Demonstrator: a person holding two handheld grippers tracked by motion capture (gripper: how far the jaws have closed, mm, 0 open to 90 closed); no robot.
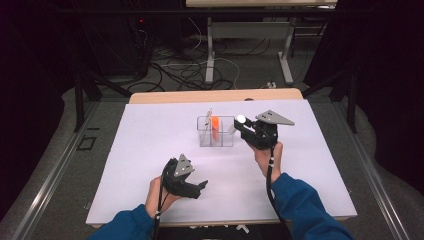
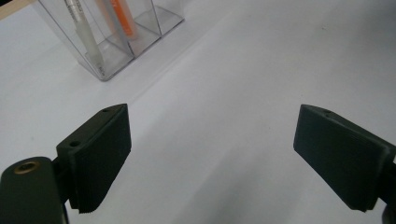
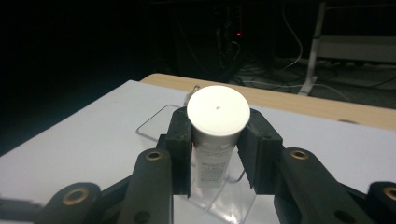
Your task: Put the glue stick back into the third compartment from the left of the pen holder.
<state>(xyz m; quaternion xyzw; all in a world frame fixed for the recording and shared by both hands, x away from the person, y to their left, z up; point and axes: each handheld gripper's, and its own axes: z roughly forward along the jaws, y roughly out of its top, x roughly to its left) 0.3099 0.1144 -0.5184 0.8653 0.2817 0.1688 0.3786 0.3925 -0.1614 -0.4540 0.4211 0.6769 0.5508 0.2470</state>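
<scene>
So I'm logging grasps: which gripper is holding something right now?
The right gripper: its fingers clamp a white-capped tube over the clear organizer. The left gripper is open over bare table.

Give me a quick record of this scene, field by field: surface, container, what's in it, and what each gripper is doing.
surface: white table top
container: clear plastic organizer with compartments, near the table's middle
contents: orange item and a thin white pen-like item, both upright
left gripper: open, holding nothing, low over the table near the person
right gripper: shut on a white-capped tube, at the organizer's right end
</scene>
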